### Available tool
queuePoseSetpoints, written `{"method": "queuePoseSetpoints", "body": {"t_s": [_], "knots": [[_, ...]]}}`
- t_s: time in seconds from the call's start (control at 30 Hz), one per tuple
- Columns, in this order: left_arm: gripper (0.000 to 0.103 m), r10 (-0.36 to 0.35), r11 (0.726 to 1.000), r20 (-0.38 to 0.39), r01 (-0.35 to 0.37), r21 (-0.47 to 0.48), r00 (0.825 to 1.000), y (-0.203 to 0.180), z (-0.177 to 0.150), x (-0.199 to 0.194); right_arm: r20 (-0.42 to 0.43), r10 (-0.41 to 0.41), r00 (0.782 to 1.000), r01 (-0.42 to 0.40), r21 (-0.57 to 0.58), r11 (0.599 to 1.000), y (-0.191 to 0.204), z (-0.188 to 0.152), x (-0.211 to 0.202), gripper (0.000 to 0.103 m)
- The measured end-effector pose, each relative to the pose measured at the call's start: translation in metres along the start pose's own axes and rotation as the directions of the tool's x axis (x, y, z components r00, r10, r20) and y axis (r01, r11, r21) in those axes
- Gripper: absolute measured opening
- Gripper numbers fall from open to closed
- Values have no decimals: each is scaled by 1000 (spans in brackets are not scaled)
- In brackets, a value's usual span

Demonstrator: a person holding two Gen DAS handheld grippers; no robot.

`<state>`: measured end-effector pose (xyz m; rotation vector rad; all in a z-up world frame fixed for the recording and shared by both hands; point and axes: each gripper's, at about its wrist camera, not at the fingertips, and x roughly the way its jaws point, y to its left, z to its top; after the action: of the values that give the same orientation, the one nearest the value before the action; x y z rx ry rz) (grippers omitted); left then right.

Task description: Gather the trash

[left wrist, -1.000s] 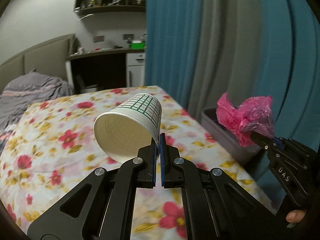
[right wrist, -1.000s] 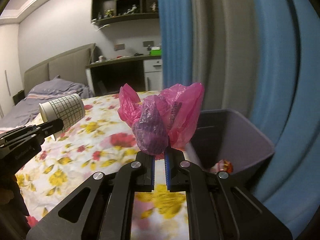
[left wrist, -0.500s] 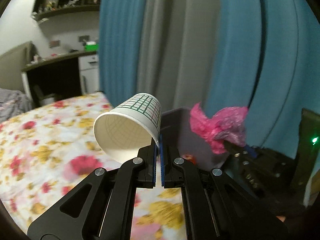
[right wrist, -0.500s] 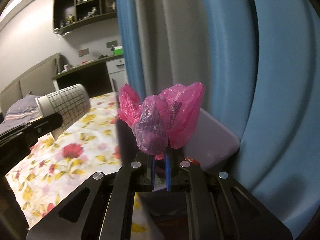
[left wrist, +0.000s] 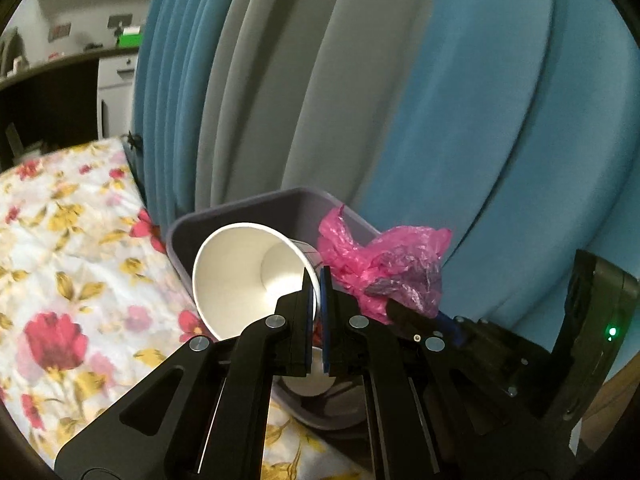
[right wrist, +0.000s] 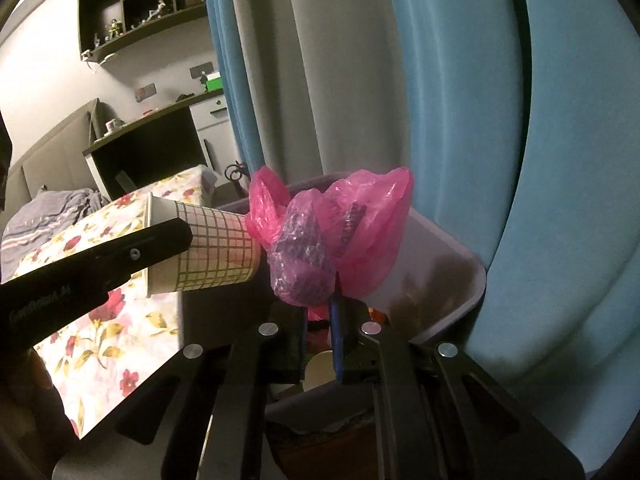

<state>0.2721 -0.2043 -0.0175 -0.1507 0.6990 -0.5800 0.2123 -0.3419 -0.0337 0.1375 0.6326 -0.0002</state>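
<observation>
Pinched almost closed on the rim of a paper cup [left wrist: 250, 276], the fingers of the left gripper [left wrist: 316, 300] leave only a thin slit between their blue-edged pads, one pad inside the cup's mouth and the other against its outer wall. The cup lies on its side, its white interior open to the left wrist camera, its gridded wall [right wrist: 216, 248] seen from the right. The right gripper [right wrist: 320, 312] is clamped with a narrow gap on a crumpled pink plastic bag [right wrist: 332, 236], which bulges upward from the pads; a darker purple fold sits at its front. Cup and bag are held close together, the cup's base just beside the bag, both above the open mouth of a grey bin [left wrist: 276, 204]. The bin [right wrist: 452, 264] stands beside a bed with a floral cover [left wrist: 68, 264], against blue and grey curtains [left wrist: 360, 100]. Inside the bin, a pale round shape and something red show between the fingers. A desk and wall shelves [right wrist: 140, 12] fill the far background.
</observation>
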Motion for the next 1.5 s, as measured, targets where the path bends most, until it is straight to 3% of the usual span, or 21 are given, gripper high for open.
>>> {"method": "queuePoseSetpoints", "body": {"t_s": [0.17,0.27,0.33,0.37,0.43,0.57,0.63,0.73,1.03,1.33,1.5], "knots": [[2,-27,998,-42,24,-52,999,12,-2,19,-30,-2,1000,2,-15,1000,-3,1,11,13],[5,-33,998,-51,30,-62,998,13,-1,22,-45,0,999,-1,-13,1000,-4,1,17,22],[26,-30,997,-46,27,-69,998,15,0,20,-45,1,999,-2,-10,1000,-5,1,17,39],[33,-27,997,-39,24,-68,999,15,0,19,-43,2,999,-2,-10,1000,-5,0,17,42],[58,-1,998,-10,0,-66,1000,16,0,13,-41,-3,999,3,-13,1000,-5,-1,16,45],[73,42,996,34,-39,-85,999,20,-2,-3,-31,-6,999,6,-7,1000,-8,-4,10,56],[81,96,993,62,-91,-79,993,21,-5,-15,-14,-12,1000,12,-10,1000,-6,-6,4,68],[84,199,980,95,-196,-39,975,20,-14,-35,13,-26,1000,27,-27,999,-1,-9,-6,82],[90,395,916,184,-401,-6,900,25,-53,-106,72,-73,995,79,-80,994,30,-20,-34,97],[97,468,882,203,-468,-54,860,41,-90,-163,121,-46,992,61,-121,991,65,-38,-71,97],[97,518,855,222,-509,-100,826,49,-110,-193,151,-37,988,58,-134,989,85,-49,-93,97]]}}
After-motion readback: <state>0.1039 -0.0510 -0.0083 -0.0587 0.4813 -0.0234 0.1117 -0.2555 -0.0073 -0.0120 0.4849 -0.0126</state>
